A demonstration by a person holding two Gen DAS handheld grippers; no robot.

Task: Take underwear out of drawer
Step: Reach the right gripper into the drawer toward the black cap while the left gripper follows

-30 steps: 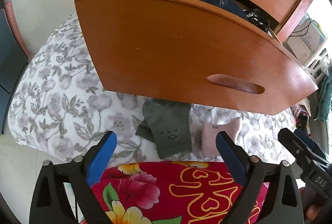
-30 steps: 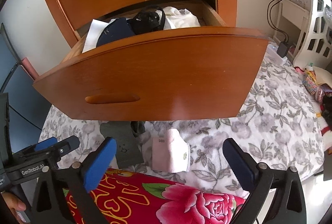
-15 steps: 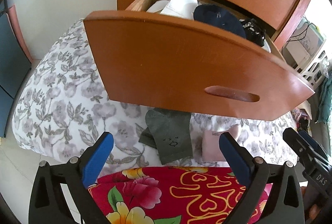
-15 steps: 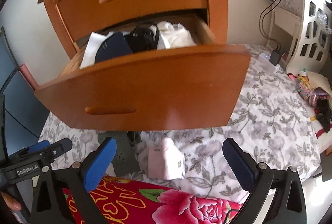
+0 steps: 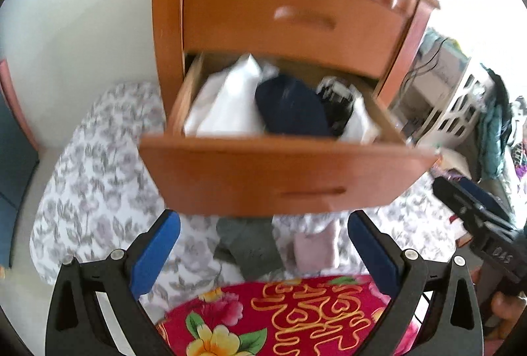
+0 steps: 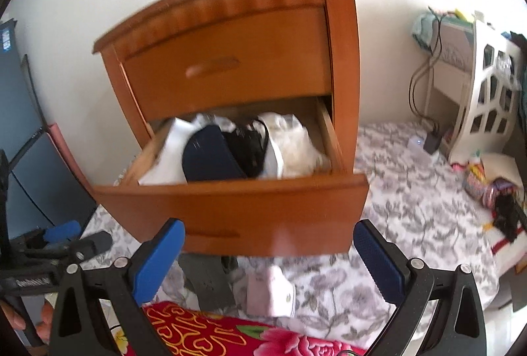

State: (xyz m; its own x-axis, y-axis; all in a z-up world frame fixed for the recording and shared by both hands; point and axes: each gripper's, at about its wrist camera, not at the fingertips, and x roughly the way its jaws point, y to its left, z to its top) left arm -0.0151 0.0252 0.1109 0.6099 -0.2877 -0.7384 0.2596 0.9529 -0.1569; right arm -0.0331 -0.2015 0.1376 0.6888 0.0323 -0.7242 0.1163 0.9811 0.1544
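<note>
Floral bedding [image 6: 411, 207] spreads beneath a wooden nightstand [image 6: 230, 36] whose lower drawer [image 6: 230, 207] hangs open, underwear (navy [image 6: 207, 158], black [image 6: 250, 145], white [image 6: 296, 145]) heaped inside. Both the left gripper [image 5: 263, 253] and right gripper [image 6: 268, 260] hover empty, jaws apart, short of the drawer front; the reach seems in hand, calling for one to dip over the front and pinch a garment.

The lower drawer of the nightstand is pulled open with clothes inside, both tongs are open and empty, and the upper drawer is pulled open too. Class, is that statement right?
One detail is wrong: the upper drawer is closed, flush with the nightstand, as the right wrist view shows. The rest holds: the lower drawer is pulled open with clothes inside, and both the left tongs and right tongs are open and empty.
</note>
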